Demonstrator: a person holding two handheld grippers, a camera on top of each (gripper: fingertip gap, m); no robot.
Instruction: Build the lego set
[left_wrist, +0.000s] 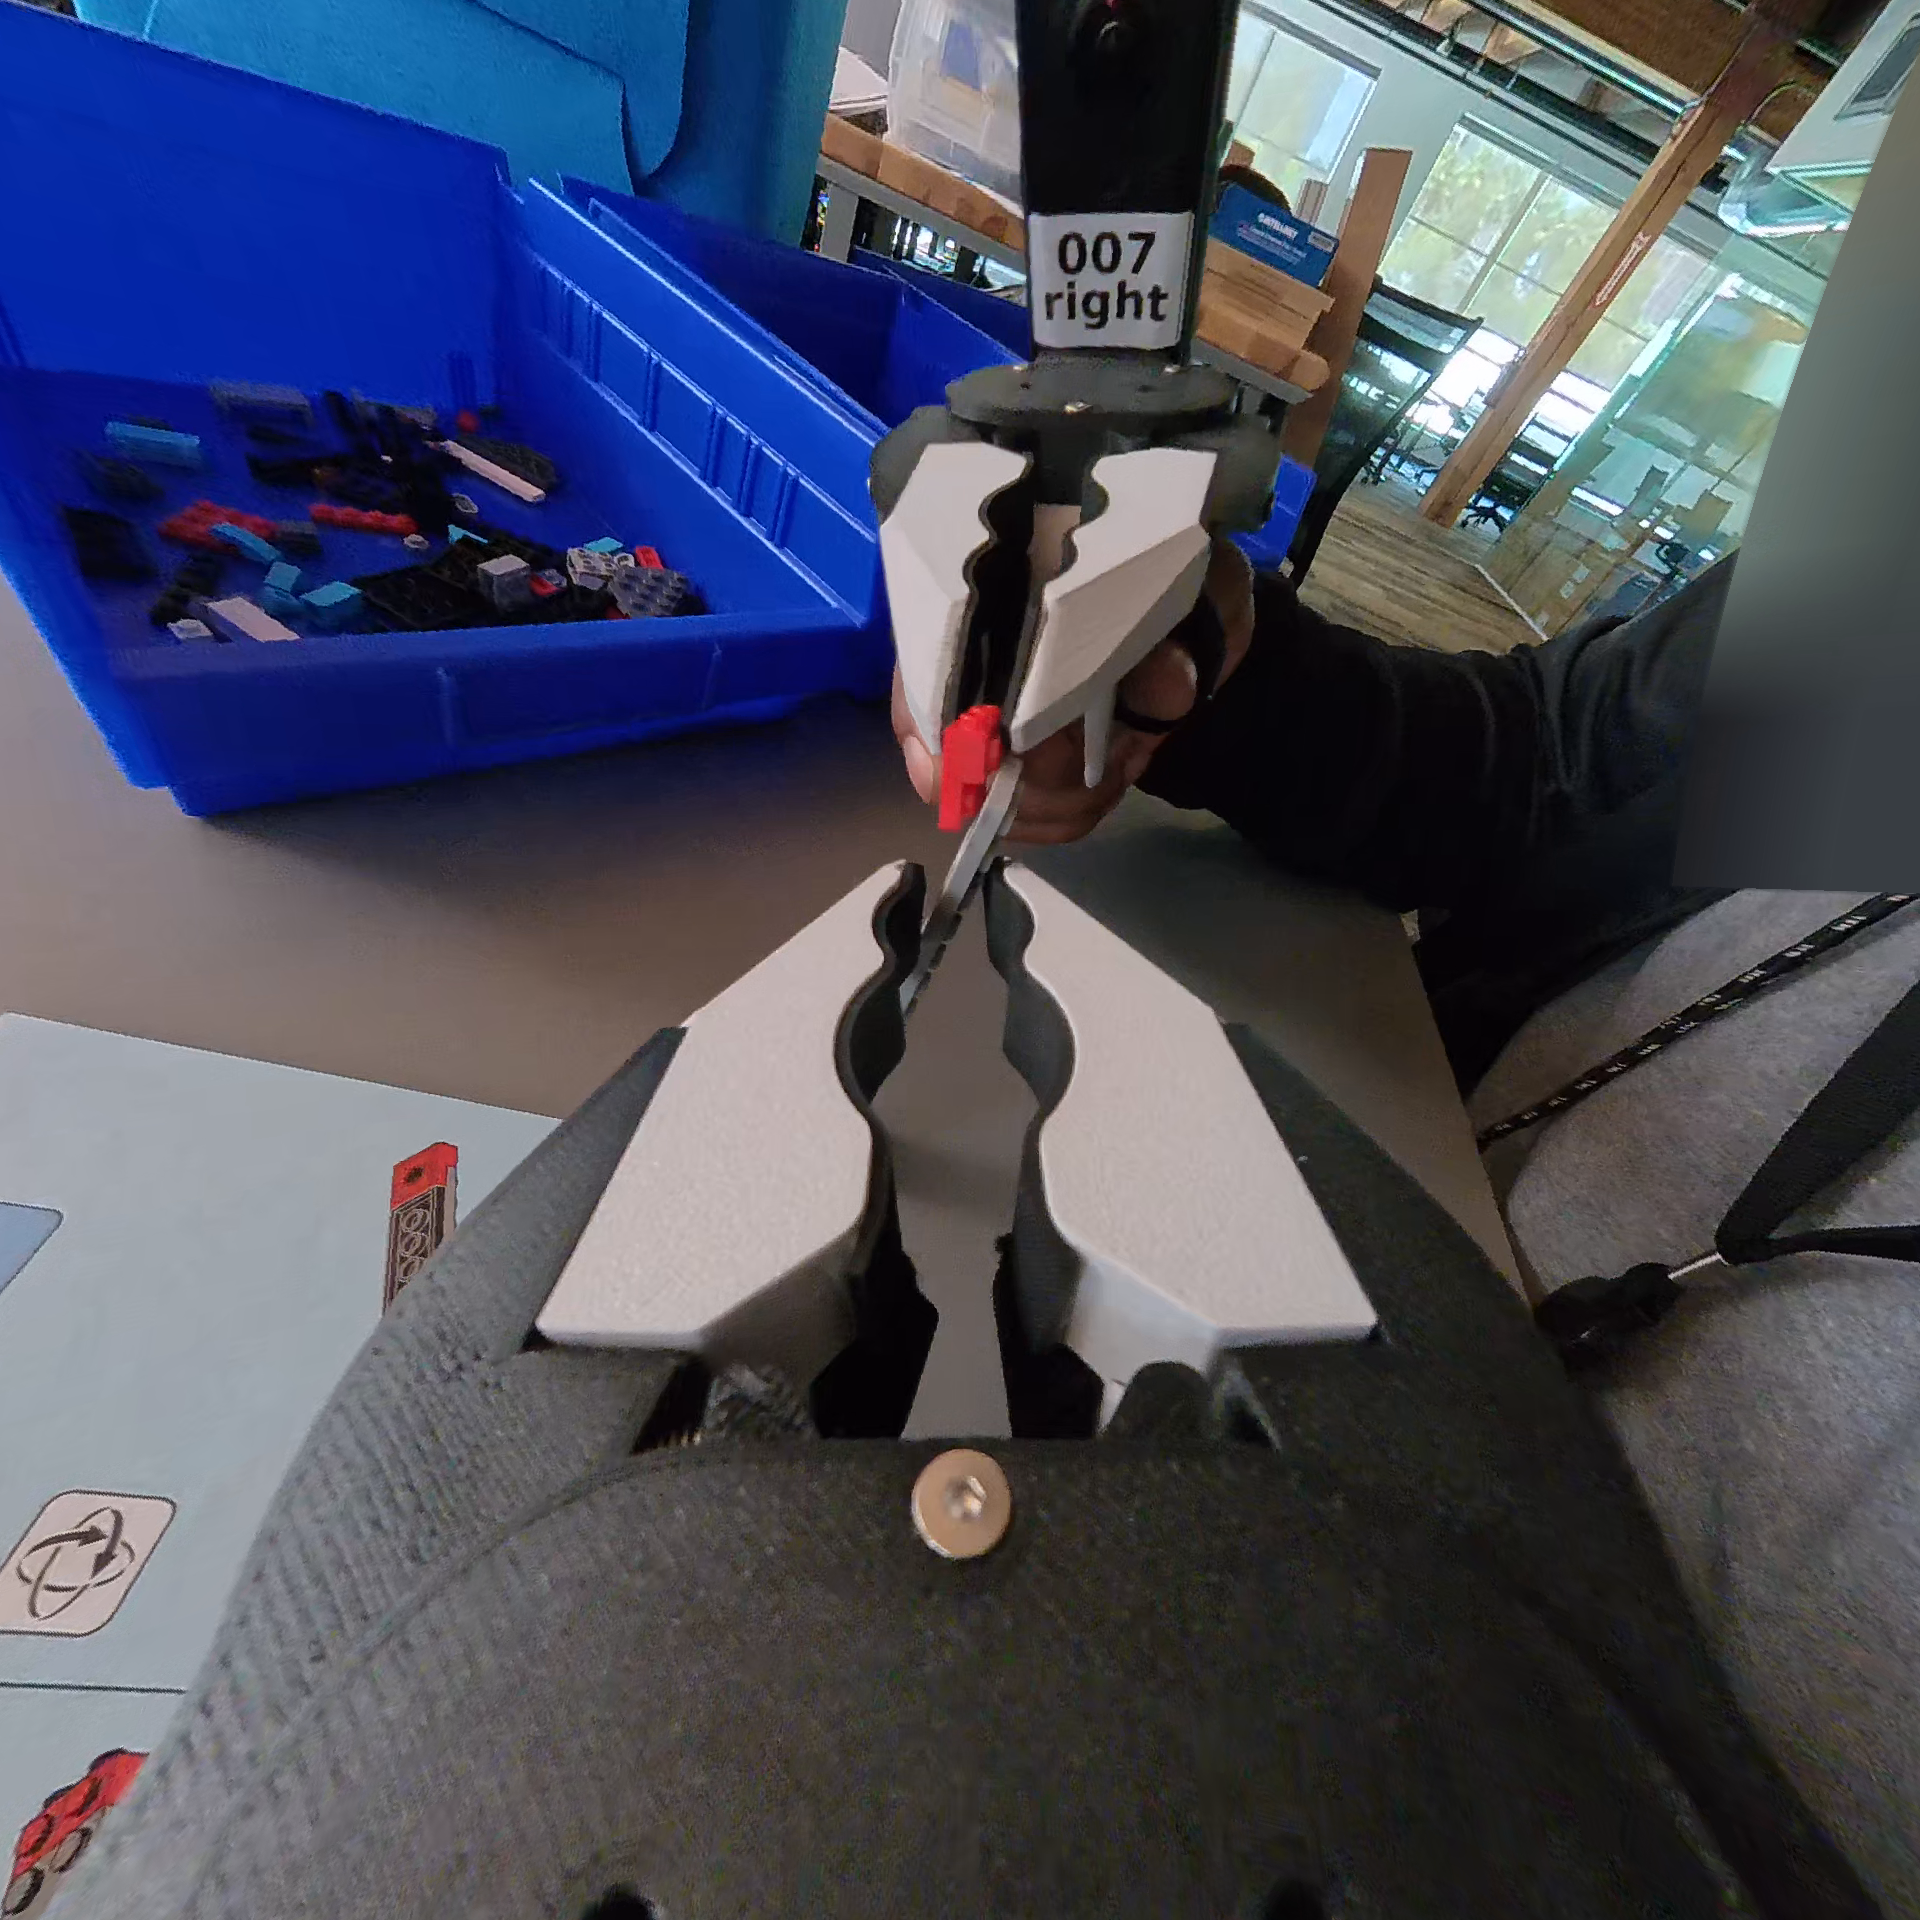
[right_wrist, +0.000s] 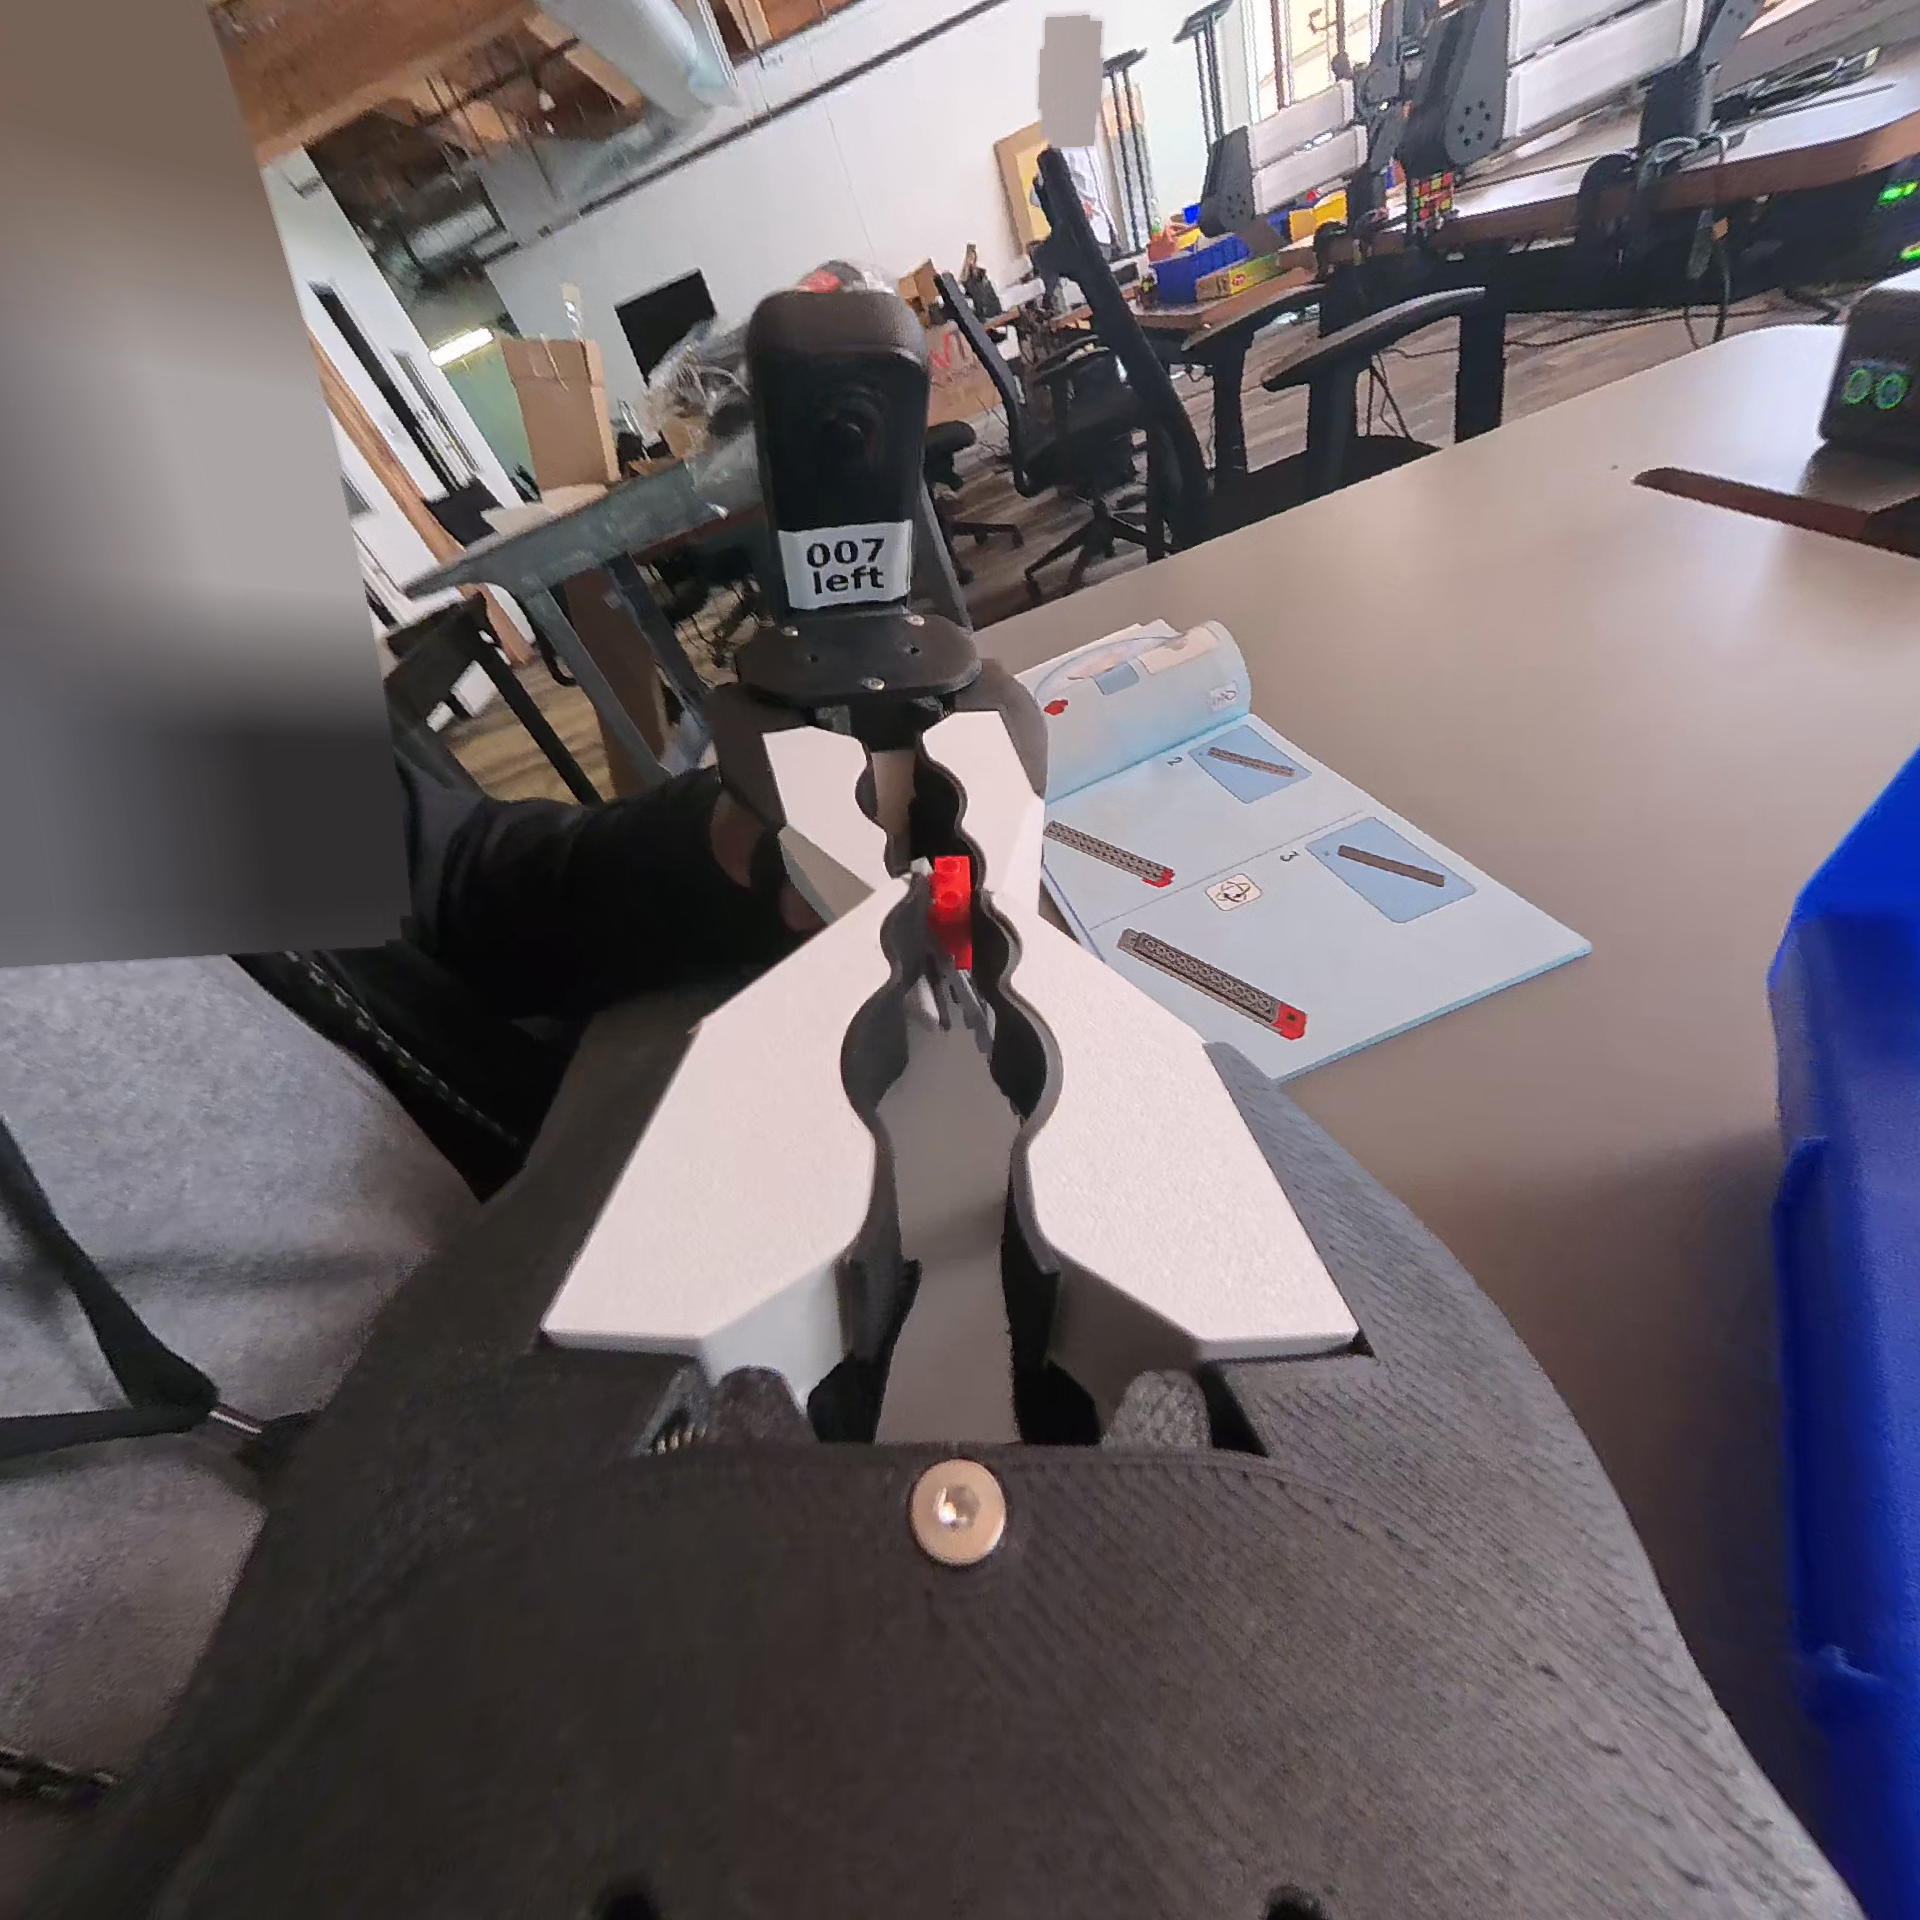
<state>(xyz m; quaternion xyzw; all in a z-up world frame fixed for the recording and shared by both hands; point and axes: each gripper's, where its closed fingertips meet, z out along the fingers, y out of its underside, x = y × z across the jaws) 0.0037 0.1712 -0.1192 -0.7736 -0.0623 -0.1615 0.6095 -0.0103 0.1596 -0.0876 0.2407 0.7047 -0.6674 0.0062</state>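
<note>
Left wrist view: set close behind the left gripper, faced along its jaws toward the right gripper.
Right wrist view: set likewise, faced back.
Shared: the red brick between both jaw tips.

Prob. open office/lab: desks, office chairs, robot arms.

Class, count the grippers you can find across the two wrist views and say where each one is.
2. The left gripper holds the low end of the grey Lego beam; the right gripper faces it from above, shut on the red brick on the beam's other end.
</note>
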